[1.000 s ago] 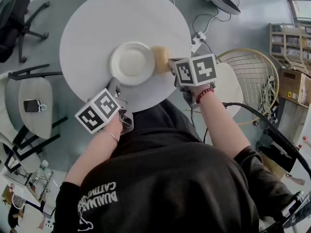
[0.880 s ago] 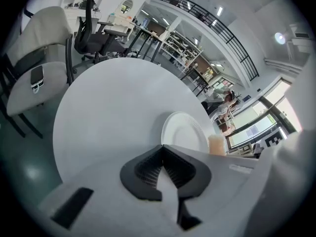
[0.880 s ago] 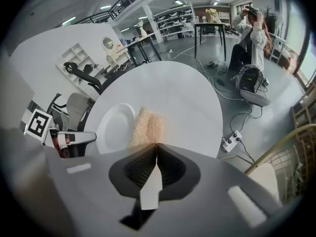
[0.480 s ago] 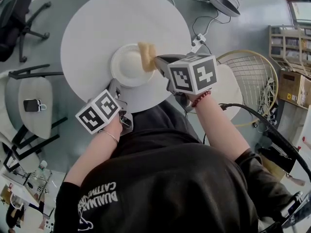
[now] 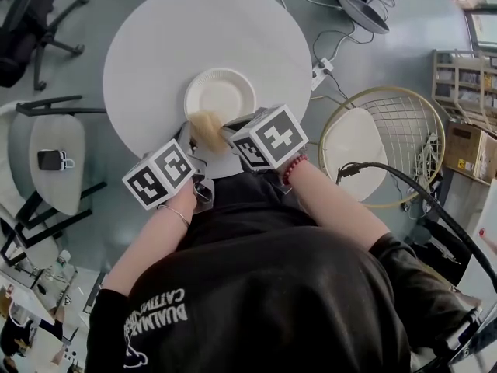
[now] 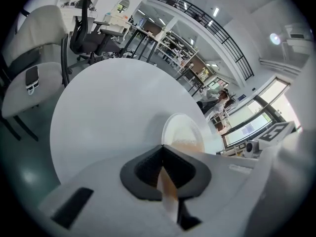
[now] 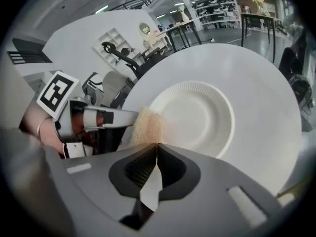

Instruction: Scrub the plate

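Note:
A white paper plate point(image 5: 225, 92) lies on the round white table point(image 5: 155, 45), near its front edge. My right gripper point(image 5: 223, 131) is shut on a tan sponge point(image 5: 206, 128), which rests on the plate's near-left rim. In the right gripper view the sponge point(image 7: 147, 127) sticks out past the jaw tips point(image 7: 157, 144) onto the plate point(image 7: 197, 117). My left gripper point(image 5: 187, 135) is shut on the plate's rim beside the sponge, and its fingers point(image 7: 106, 117) end behind the sponge. In the left gripper view the plate point(image 6: 180, 130) starts at the closed tips point(image 6: 162, 146).
A wire-backed chair point(image 5: 388, 130) stands right of the table, with a power strip and cables point(image 5: 318, 72) on the floor. At the left, a phone point(image 5: 50, 160) lies on a grey seat and an office chair point(image 5: 31, 22) stands behind it. Shelves and boxes point(image 5: 466, 107) fill the far right.
The right gripper has carried the sponge from the plate's right edge across the plate to its near-left rim, rolling as it went. The left gripper has stayed in place.

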`<state>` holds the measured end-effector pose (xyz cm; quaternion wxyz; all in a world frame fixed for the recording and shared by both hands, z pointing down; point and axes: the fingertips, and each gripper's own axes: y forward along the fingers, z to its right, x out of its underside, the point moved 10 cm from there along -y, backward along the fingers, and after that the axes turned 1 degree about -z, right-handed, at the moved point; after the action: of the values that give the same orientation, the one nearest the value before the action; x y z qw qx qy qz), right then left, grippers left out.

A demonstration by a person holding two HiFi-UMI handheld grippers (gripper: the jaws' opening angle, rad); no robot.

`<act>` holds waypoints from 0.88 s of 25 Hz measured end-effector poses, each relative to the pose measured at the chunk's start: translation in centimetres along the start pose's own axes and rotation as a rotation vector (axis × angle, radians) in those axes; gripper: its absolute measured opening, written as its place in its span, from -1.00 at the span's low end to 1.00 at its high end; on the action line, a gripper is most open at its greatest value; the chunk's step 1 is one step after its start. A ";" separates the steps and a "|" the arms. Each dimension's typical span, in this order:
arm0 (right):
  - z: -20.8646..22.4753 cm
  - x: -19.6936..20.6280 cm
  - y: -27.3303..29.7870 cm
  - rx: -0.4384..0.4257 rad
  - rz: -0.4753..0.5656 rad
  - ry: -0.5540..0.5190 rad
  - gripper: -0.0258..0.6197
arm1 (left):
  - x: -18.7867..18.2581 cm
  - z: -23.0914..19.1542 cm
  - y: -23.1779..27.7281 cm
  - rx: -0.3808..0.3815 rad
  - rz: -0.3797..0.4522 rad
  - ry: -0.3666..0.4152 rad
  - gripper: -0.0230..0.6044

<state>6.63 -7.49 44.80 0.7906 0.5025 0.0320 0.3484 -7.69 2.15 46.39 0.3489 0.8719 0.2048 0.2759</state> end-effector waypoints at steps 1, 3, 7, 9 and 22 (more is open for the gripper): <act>0.4 0.4 0.0 0.021 -0.018 -0.011 -0.87 | 0.0 0.0 0.0 0.000 0.003 -0.001 -0.91; 1.1 1.0 -0.2 0.050 -0.034 -0.015 -0.87 | 0.0 -0.2 0.1 -0.002 0.010 -0.006 -0.90; 2.7 2.3 -1.5 0.069 -0.009 0.050 -0.87 | 0.1 -0.6 0.2 -0.016 0.018 -0.017 -0.90; 3.7 2.7 -2.3 0.082 0.016 0.087 -0.87 | 0.1 -0.4 0.3 -0.021 0.025 -0.005 -0.90; 9.7 5.1 -8.2 0.181 0.230 0.284 -0.87 | -0.7 0.5 -0.8 -0.003 0.059 0.072 -0.52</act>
<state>18.58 -14.07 44.41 0.6848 0.5177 0.1168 0.4993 -8.02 2.04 45.29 0.3344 0.8666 0.1912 0.3174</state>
